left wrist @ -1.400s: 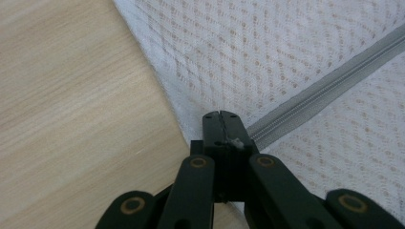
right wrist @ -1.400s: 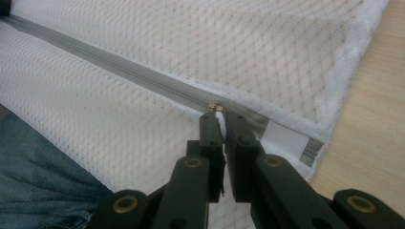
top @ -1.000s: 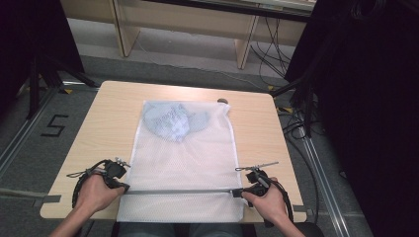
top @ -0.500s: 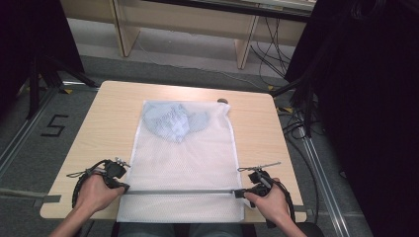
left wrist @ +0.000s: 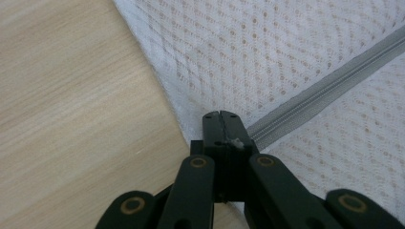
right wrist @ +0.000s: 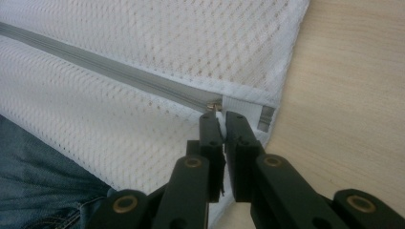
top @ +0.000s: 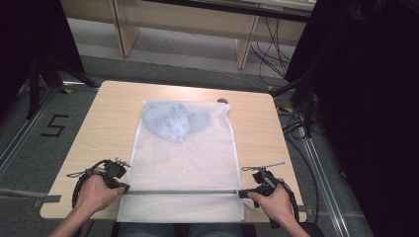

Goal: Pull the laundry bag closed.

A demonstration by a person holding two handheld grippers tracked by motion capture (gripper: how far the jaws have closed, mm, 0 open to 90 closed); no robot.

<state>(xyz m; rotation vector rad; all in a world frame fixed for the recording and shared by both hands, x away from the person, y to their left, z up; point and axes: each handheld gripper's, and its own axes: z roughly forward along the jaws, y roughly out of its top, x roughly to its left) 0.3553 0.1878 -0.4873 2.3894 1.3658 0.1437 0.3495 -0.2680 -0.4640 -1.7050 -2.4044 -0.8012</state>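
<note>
A white mesh bag (top: 183, 158) lies flat on the wooden table (top: 108, 123), with a blue garment (top: 173, 121) bunched inside its far end. A grey zipper (top: 183, 191) crosses the bag near the front edge. My left gripper (top: 123, 186) sits at the zipper's left end; in the left gripper view it (left wrist: 222, 114) is shut on the bag's edge (left wrist: 191, 129) beside the zipper (left wrist: 325, 86). My right gripper (top: 243, 193) is at the zipper's right end. The right gripper view shows it (right wrist: 219, 117) shut on the small white zipper pull (right wrist: 218, 110), where the zipper (right wrist: 119, 71) ends.
The bag's near end hangs over the table's front edge above the person's jeans (right wrist: 43, 191). A small dark object (top: 223, 100) rests at the table's far edge. Cables (top: 296, 123) run along the floor at the right, and a "5" mark (top: 53, 126) is on the floor at the left.
</note>
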